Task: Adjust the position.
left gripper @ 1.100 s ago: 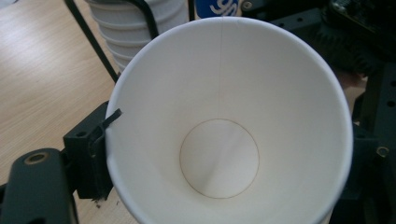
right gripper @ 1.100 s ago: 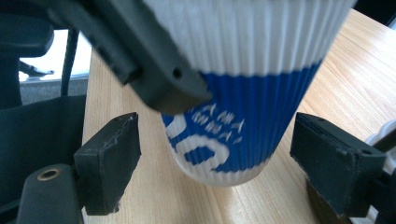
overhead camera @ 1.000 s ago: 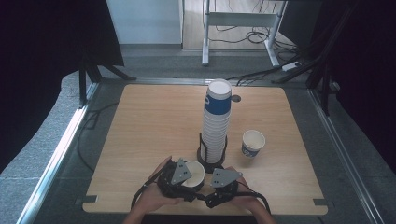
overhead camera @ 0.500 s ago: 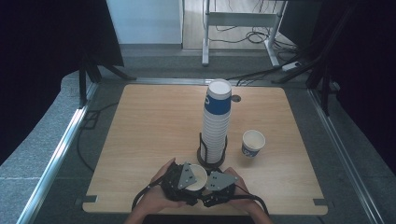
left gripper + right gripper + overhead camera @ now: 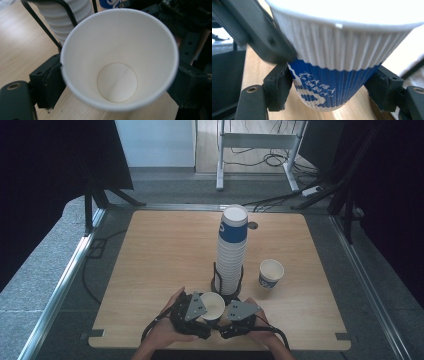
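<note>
While clamped low on its blue band by the right gripper, sits upright at the near table edge: paper cup, just before the cup stack. Left gripper flanking its rim, jaws just opening, contact unclear.

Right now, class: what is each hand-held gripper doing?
Left hand-held gripper: jaws just opening, paper cup between them.
Right hand-held gripper: just closed on the cup's blue base.
</note>
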